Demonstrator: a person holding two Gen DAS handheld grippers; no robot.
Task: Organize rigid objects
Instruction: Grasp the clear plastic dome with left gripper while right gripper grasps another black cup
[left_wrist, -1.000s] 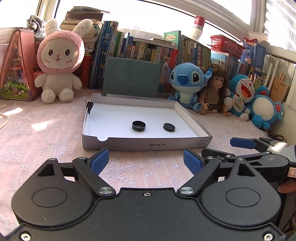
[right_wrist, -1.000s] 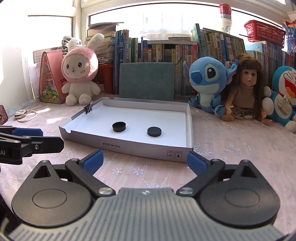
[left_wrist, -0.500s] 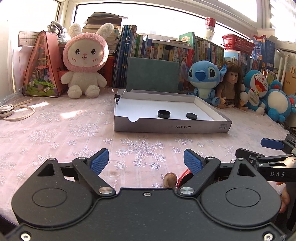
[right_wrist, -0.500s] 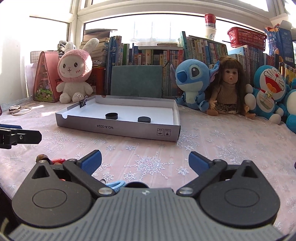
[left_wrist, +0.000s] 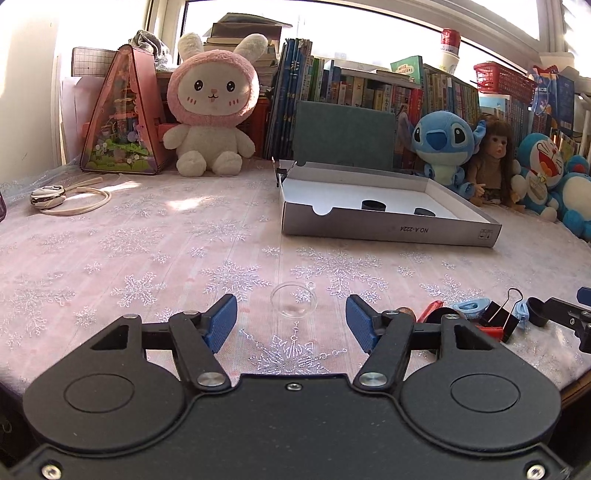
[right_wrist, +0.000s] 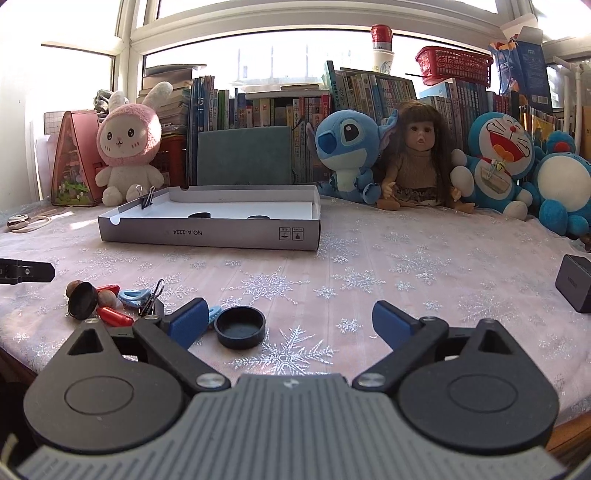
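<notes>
left gripper (left_wrist: 291, 319): jaws apart after just closing some, a clear dome (left_wrist: 294, 300) on the cloth ahead between the tips, untouched. right gripper (right_wrist: 290, 317): jaws spread wide after narrowing slightly, a black cap (right_wrist: 240, 326) just inside its left pad, free. two more caps lie in the box (right_wrist: 207, 232) beyond.

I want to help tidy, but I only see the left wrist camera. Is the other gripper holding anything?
Observer: No. The right gripper is open. Its jaws have just been closing a little, with a black round plastic cap between them, not pinched.
Operator: Are there more caps near it?
Observer: Yes, a second black cap stands on its edge against brown nuts.
Operator: Is anything further right?
Observer: A dark grey rectangular block sits at the far right of the pink snowflake tablecloth.
</notes>
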